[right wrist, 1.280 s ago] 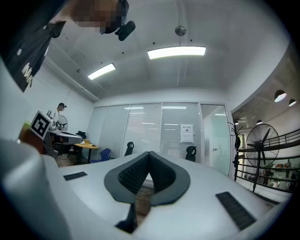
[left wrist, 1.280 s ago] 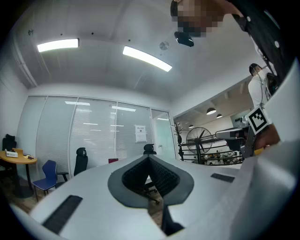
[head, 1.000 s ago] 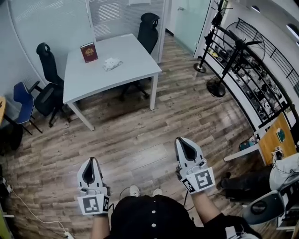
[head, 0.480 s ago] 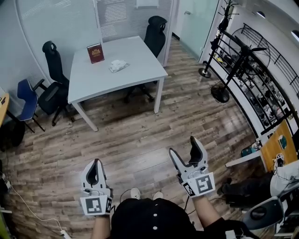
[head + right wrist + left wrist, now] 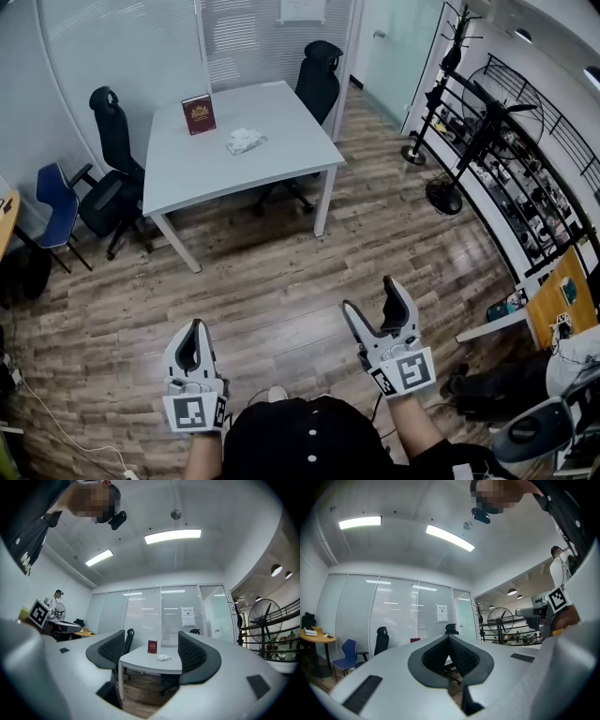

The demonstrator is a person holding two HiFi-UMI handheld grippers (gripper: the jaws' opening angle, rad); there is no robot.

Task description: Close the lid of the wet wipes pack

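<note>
Your right fingers [image 5: 199, 656] are opening wide, with nothing between them; in the right gripper view they only frame the far table [image 5: 281, 164]. Your left fingers [image 5: 436, 657] meet at the tips and carry nothing. The right gripper [image 5: 370, 295] and left gripper [image 5: 194, 328] both hang in front of you, above the floor [image 5: 272, 281]. The wipes pack [image 5: 246, 141] lies on the table, well apart from both grippers and ahead of them, near an upright red box [image 5: 198, 114]. From here you cannot tell whether its lid is open.
</note>
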